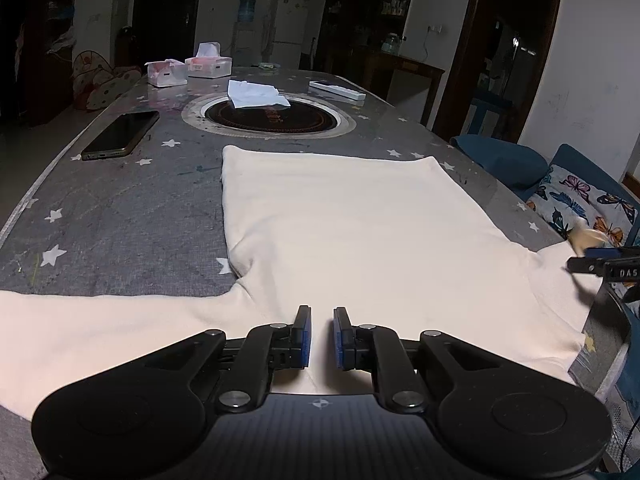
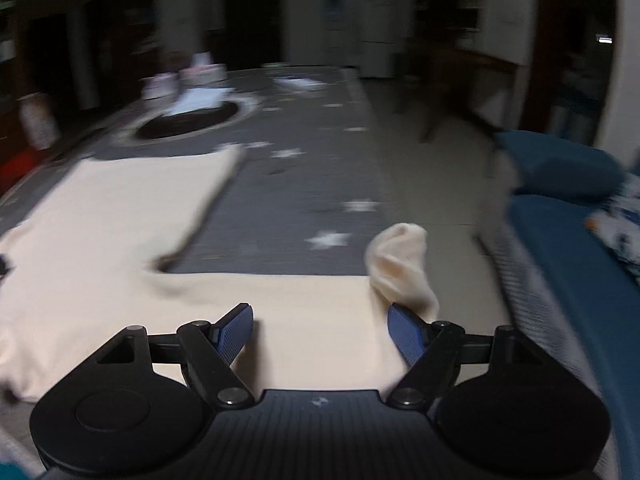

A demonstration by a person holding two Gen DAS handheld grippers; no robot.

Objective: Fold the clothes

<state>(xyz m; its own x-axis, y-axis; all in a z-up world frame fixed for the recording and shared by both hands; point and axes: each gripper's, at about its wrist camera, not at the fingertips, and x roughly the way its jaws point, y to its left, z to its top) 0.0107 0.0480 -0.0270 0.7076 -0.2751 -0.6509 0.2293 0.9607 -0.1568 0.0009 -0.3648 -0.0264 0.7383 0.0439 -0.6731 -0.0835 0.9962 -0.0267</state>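
Note:
A cream long-sleeved top [image 1: 352, 216] lies flat on the grey star-patterned table [image 1: 132, 208], sleeves spread to either side. My left gripper [image 1: 322, 330] hovers over the near middle of the top, its jaws a small gap apart and holding nothing. In the right wrist view the top [image 2: 120, 220] shows blurred. My right gripper [image 2: 320, 320] is wide open above the right sleeve [image 2: 312, 312], whose cuff end [image 2: 400, 268] is curled up at the table edge. The right gripper also shows in the left wrist view [image 1: 600, 264].
A phone [image 1: 120, 134] lies at the left. A round inset hotplate [image 1: 268, 116] holds a crumpled tissue [image 1: 256, 94]. Tissue boxes [image 1: 188, 68] and a white remote [image 1: 338, 90] sit at the far end. A blue sofa with a butterfly cushion [image 1: 584, 204] stands right of the table.

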